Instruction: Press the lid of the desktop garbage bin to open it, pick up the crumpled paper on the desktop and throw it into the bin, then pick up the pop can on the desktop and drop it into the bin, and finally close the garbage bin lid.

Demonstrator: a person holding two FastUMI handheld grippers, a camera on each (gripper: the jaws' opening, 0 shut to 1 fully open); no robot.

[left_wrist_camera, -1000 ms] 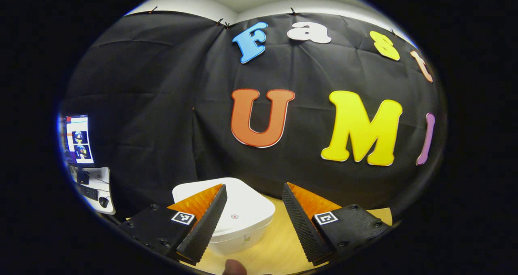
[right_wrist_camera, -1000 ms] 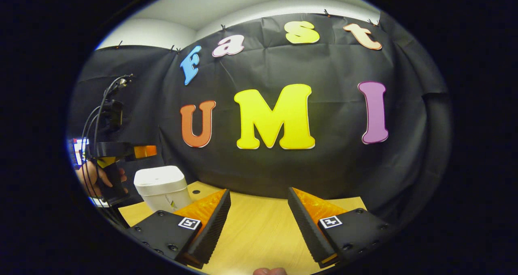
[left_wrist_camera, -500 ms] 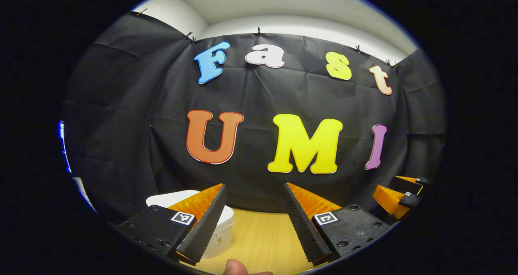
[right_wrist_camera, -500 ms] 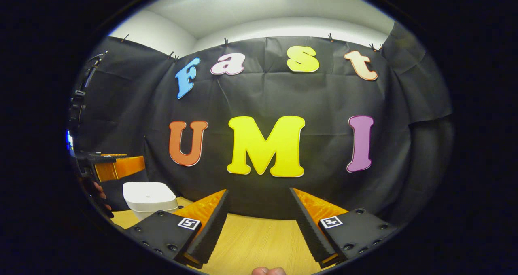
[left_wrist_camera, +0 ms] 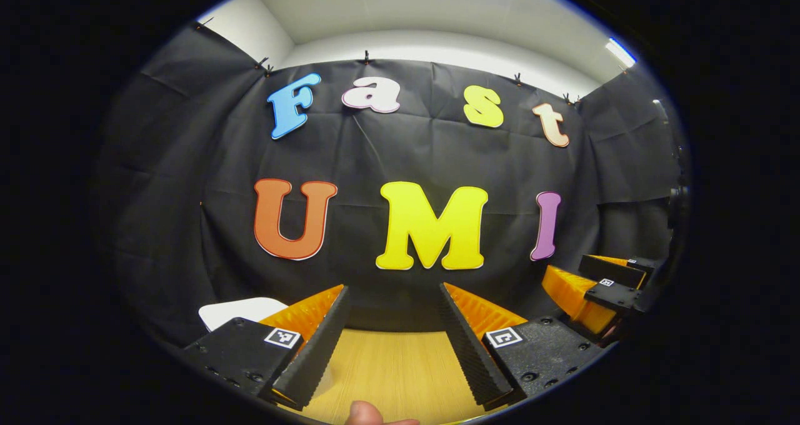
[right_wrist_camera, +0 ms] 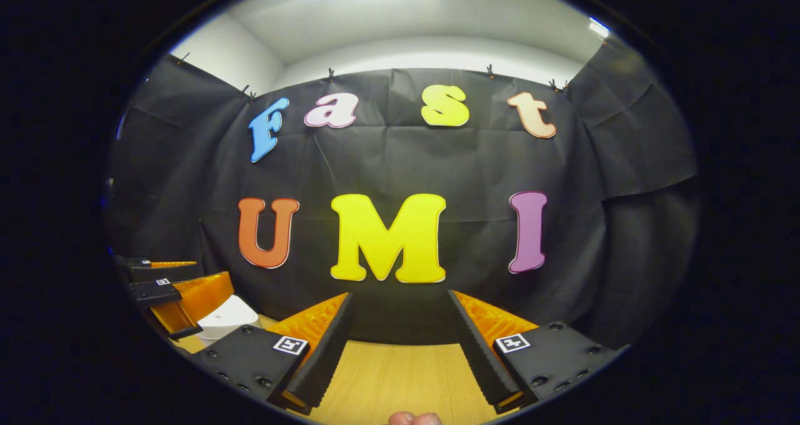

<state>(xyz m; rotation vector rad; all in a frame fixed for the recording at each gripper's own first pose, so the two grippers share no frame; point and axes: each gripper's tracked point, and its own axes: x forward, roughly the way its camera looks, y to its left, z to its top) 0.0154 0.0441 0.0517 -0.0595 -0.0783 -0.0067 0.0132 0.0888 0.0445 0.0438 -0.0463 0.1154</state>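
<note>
above the wooden desktop (left_wrist_camera: 400,375), both hand-held grippers, left (left_wrist_camera: 390,337) and right (right_wrist_camera: 397,344), gape apart, holding nothing.

pale wooden desktop (left_wrist_camera: 394,369), white ceiling (right_wrist_camera: 400,19)

A light wooden desktop (left_wrist_camera: 400,369) runs ahead of the left gripper (left_wrist_camera: 390,337) to the black cloth wall. On it, left of that gripper's left finger, stands the white garbage bin (left_wrist_camera: 231,312), its lid down.
</note>
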